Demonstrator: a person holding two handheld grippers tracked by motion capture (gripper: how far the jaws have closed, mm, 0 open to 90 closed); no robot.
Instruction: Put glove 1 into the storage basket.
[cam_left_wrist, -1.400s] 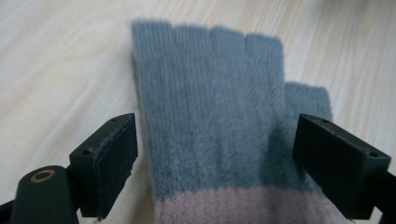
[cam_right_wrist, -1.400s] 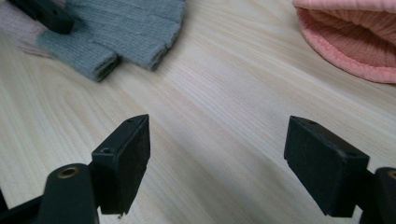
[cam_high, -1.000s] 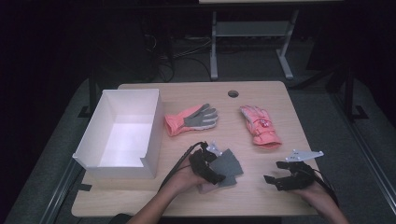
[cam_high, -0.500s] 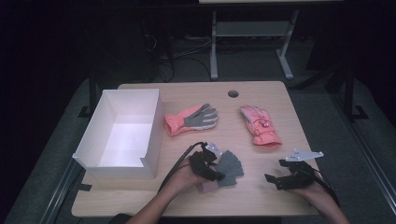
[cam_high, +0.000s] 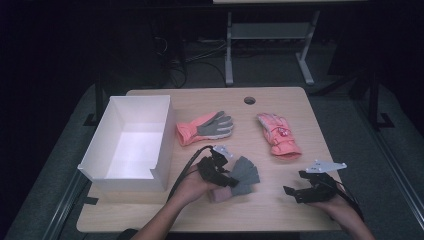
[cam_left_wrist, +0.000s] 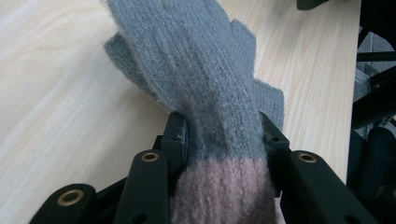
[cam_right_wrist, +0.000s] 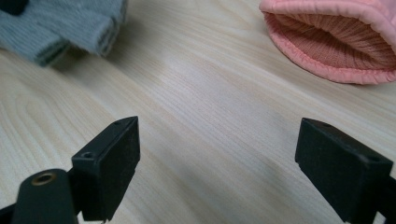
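Your left gripper (cam_high: 227, 177) has just been closing, and its jaws now pinch the grey knit glove (cam_left_wrist: 205, 88) at the band where grey wool meets the pink cuff, the firmest place to lift it without the fingers bunching. The glove's fingers fan out beyond the jaws to the right, resting on the table (cam_high: 280, 210) near its front edge. Your right gripper (cam_right_wrist: 217, 168) waits with its jaws wide apart and nothing between them, low over bare wood. Farther off lie two pink gloves (cam_high: 204, 128), and the white box (cam_high: 100, 150) stands at the left, likely where the glove belongs.
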